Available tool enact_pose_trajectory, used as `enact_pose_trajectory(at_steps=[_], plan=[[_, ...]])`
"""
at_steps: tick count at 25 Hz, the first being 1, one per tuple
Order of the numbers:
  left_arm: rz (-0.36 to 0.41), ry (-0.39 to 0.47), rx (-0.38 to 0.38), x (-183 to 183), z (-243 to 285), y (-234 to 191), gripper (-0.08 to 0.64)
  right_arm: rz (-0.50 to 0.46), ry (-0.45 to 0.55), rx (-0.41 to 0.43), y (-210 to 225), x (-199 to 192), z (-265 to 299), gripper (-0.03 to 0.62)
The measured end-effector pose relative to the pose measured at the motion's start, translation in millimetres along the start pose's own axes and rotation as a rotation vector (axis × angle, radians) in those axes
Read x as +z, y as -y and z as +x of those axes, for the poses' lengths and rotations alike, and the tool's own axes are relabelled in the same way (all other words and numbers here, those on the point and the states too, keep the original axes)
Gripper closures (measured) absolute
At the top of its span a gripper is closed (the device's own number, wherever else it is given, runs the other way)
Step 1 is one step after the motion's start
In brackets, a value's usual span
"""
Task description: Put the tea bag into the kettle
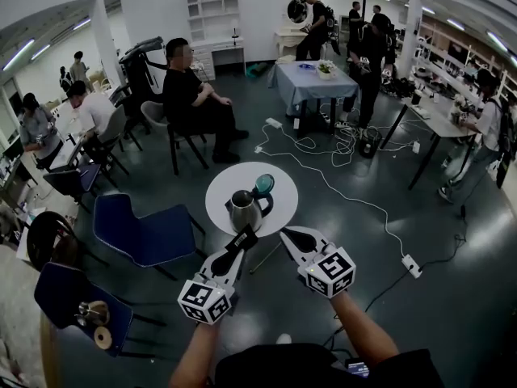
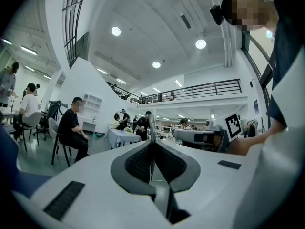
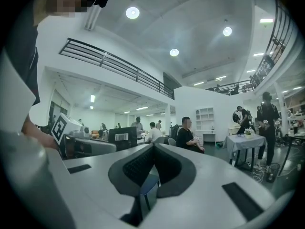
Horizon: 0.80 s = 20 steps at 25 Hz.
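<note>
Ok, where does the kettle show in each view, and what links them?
Head view: the kettle stands on the round white table, centre frame.
Left gripper view: not in it.
Right gripper view: not in it.
Shared landmark: the seated person in black, at left in the left gripper view, right of centre in the right one.

Small round white desk (image 1: 283, 206) on dark floor (image 1: 420, 208) w/ steel kettle (image 1: 242, 210) centre-left, round teal pc (image 1: 263, 185) just behind it.
</note>
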<state>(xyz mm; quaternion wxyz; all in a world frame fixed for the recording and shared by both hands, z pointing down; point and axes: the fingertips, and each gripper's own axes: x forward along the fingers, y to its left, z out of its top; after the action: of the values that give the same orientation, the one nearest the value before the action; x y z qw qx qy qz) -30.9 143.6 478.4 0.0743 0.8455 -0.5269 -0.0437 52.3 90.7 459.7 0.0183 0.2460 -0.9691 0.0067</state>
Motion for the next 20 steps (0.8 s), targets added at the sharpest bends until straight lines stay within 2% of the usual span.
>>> enact_pose_trajectory(at_steps=[11,20], plan=[[-0.023,-0.018,0.050,-24,24,15,0.532,0.027,0.004,0.032,33,-13,-13,0.577],[-0.032,-0.026,0.079,-23,31,9,0.532,0.049,0.005,0.043,45,-15,-8,0.577]])
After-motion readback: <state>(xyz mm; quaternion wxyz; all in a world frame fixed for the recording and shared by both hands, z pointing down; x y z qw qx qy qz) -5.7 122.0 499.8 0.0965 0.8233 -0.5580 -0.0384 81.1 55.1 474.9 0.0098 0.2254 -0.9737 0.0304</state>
